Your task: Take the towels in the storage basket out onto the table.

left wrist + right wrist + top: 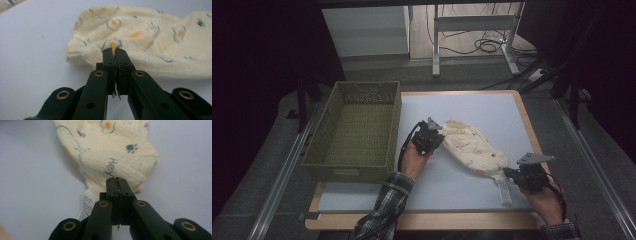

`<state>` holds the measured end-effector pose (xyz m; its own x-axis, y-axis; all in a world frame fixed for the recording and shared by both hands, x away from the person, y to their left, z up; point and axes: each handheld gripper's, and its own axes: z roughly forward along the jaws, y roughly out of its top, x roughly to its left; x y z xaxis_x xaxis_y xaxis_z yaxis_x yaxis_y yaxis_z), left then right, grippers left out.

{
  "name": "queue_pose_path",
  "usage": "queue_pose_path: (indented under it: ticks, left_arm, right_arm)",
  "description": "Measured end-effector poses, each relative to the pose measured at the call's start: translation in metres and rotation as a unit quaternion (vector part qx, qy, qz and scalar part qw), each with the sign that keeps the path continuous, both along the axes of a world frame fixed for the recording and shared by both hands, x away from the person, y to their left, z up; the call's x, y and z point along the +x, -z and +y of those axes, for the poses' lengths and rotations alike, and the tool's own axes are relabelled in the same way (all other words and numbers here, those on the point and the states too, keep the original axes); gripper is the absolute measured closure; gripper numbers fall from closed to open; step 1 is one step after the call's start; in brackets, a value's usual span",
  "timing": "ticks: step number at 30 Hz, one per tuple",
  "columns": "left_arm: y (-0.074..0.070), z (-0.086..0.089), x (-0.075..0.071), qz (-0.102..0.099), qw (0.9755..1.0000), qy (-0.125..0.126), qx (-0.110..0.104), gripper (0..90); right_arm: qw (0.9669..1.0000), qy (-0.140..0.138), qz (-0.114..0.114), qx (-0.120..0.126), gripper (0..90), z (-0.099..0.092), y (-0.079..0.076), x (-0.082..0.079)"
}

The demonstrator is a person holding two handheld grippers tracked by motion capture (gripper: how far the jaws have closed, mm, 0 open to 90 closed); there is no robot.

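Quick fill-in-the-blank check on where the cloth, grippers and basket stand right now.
1. Both grippers are shut on the cream printed ____.
2. The left gripper pinches the cloth end nearer the green ____.
3. Beside the right gripper, a white ____ sticks out from the cloth.
4. The basket stands at the table's ____ side in the high view.

Missing words: cloth; basket; label; left

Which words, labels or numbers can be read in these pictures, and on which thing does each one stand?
"Hey": printed in dark blue on the cream cloth, just above the tips of the right gripper, beside a paw print.
The white care label at the cloth's edge carries lines of fine print, too small and blurred to read.
The green basket shows no readable text.
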<state>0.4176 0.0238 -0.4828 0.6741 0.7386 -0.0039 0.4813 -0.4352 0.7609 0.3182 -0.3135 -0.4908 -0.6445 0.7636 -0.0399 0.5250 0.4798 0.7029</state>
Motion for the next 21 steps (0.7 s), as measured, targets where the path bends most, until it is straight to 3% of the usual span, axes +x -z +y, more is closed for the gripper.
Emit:
queue_pose_path:
  ticks: [2, 5, 10, 12, 16, 21]
  left_arm:
    - [0.002, -0.005, 0.012, 0.000, 1.0000, -0.005, 0.005, 86.2]
    - [0.012, -0.010, 0.030, 0.017, 0.9998, 0.002, -0.006, 80.4]
    - [0.024, -0.014, 0.040, 0.012, 0.9999, -0.009, -0.003, 56.9]
    - [0.020, -0.009, 0.038, 0.003, 0.9997, -0.020, -0.013, 49.1]
    - [0.008, -0.002, 0.029, 0.001, 0.9994, -0.016, -0.031, 47.6]
    - [0.005, 0.007, 0.001, 0.008, 0.9992, -0.001, -0.039, 45.1]
  right_arm:
    - [1.0000, 0.007, 0.000, 0.002, 89.4, -0.003, 0.000, 0.007]
    - [0.9998, 0.019, 0.003, 0.004, 89.4, -0.006, 0.004, 0.017]
    - [0.9993, 0.033, 0.015, 0.011, 89.1, -0.012, 0.014, 0.029]
    - [0.9990, 0.039, 0.017, 0.012, 88.7, -0.015, 0.016, 0.031]
    - [0.9985, 0.049, 0.018, 0.015, 88.1, -0.022, 0.017, 0.033]
    - [0.9980, 0.054, 0.022, 0.023, 87.2, -0.027, 0.017, 0.031]
